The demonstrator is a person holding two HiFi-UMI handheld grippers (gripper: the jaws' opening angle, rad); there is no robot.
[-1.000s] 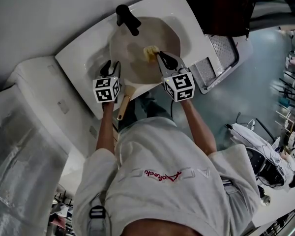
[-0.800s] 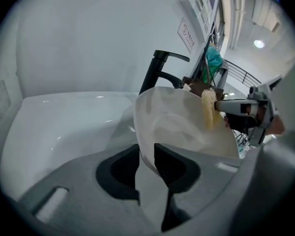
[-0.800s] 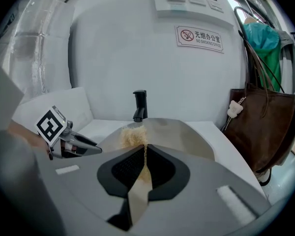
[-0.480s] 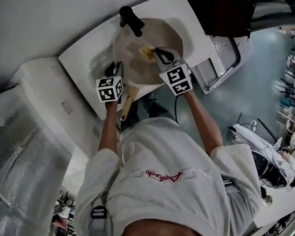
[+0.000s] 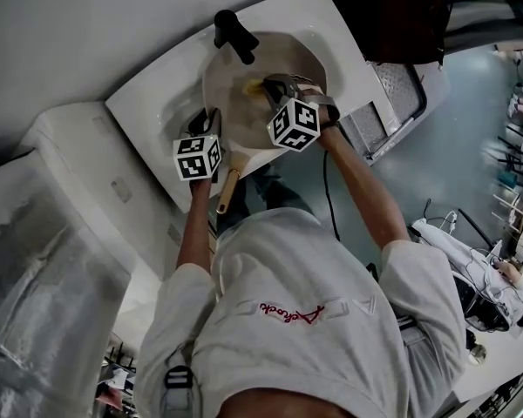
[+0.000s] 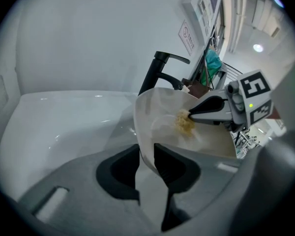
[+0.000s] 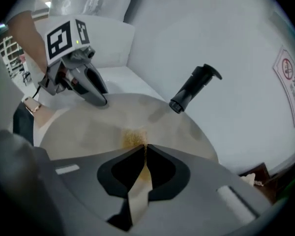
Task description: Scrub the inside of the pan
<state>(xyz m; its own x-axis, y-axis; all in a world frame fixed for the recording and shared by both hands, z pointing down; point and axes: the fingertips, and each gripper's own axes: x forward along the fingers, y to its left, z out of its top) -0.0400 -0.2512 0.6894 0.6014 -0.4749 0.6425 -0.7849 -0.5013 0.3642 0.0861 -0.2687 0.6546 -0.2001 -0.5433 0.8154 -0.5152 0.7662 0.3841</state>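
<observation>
the cream frying pan (image 5: 231,103) sits in the white sink (image 5: 148,103), under the black faucet (image 5: 231,35). it is tipped, its open inside facing the right gripper (image 5: 266,84). the left gripper (image 5: 205,122) is at the pan's near rim, beside the base of the handle. in the left gripper view its 2 jaws have just been closing, and they now pinch the thin rim (image 6: 140,132) between their pads. the right gripper reaches in from the opposite side, over the pan's inside. in the right gripper view its jaws are almost together, clamped on a yellow sponge (image 7: 133,137). the sponge is pressed against the pan's inner floor (image 7: 88,132), about at its middle.

the pan's long axis runs from the faucet side toward the person. its wooden handle (image 5: 227,190) sticks out over the sink's front edge, pointing at the person and slightly to the left in the head view. the left gripper's marker cube (image 5: 197,157) is just left of the handle.

a wall sign (image 7: 290,82) to the right of the faucet bears a red prohibition circle, and its characters are too small to read. the person's shirt (image 5: 288,320) has red script and pale letters that i cannot read. both cubes carry black-and-white square codes.
</observation>
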